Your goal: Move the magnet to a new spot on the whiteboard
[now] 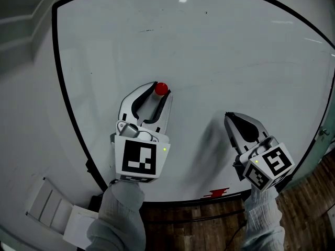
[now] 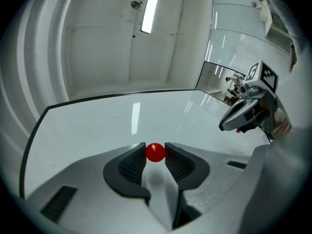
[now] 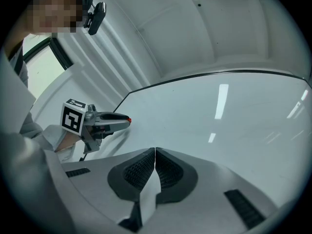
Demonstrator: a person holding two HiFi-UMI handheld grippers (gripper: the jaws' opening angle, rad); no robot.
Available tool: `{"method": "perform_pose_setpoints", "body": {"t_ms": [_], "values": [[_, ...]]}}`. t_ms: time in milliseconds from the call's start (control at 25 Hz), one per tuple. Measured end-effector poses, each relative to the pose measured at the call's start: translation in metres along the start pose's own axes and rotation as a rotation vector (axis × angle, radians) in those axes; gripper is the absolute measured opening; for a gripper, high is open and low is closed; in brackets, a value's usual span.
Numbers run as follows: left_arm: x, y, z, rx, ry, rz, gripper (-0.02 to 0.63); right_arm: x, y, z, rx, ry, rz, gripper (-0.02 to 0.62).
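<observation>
My left claw (image 1: 160, 92) pinches the small round red magnet (image 2: 155, 152) on the glossy white whiteboard (image 1: 220, 51); my right claw (image 3: 155, 152) is pressed together, empty.

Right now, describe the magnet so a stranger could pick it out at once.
Start at the large whiteboard. Toward its lower left, the left gripper is closed on the magnet. It is a small round red knob, bright against the grey gripper; the right gripper beside it holds nothing.
</observation>
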State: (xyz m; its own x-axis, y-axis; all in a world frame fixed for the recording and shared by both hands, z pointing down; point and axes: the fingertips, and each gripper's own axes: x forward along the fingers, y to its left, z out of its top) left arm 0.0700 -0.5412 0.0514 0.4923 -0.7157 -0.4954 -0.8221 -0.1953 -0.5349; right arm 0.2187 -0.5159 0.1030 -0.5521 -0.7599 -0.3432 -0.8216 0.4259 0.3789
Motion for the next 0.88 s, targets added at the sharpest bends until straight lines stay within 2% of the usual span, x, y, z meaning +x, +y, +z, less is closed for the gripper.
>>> {"method": "perform_pose_setpoints", "body": {"t_ms": [640,880], "values": [[-0.067,0.004,-0.047,-0.02,0.1,-0.027,0.124,-0.032,0.038,-0.021,-0.002,0.097,-0.019,0.026],[-0.1,-0.007,-0.078,-0.073,0.157,-0.053,0.124,-0.051,0.062,-0.038,-0.015,0.145,-0.053,0.026]]}}
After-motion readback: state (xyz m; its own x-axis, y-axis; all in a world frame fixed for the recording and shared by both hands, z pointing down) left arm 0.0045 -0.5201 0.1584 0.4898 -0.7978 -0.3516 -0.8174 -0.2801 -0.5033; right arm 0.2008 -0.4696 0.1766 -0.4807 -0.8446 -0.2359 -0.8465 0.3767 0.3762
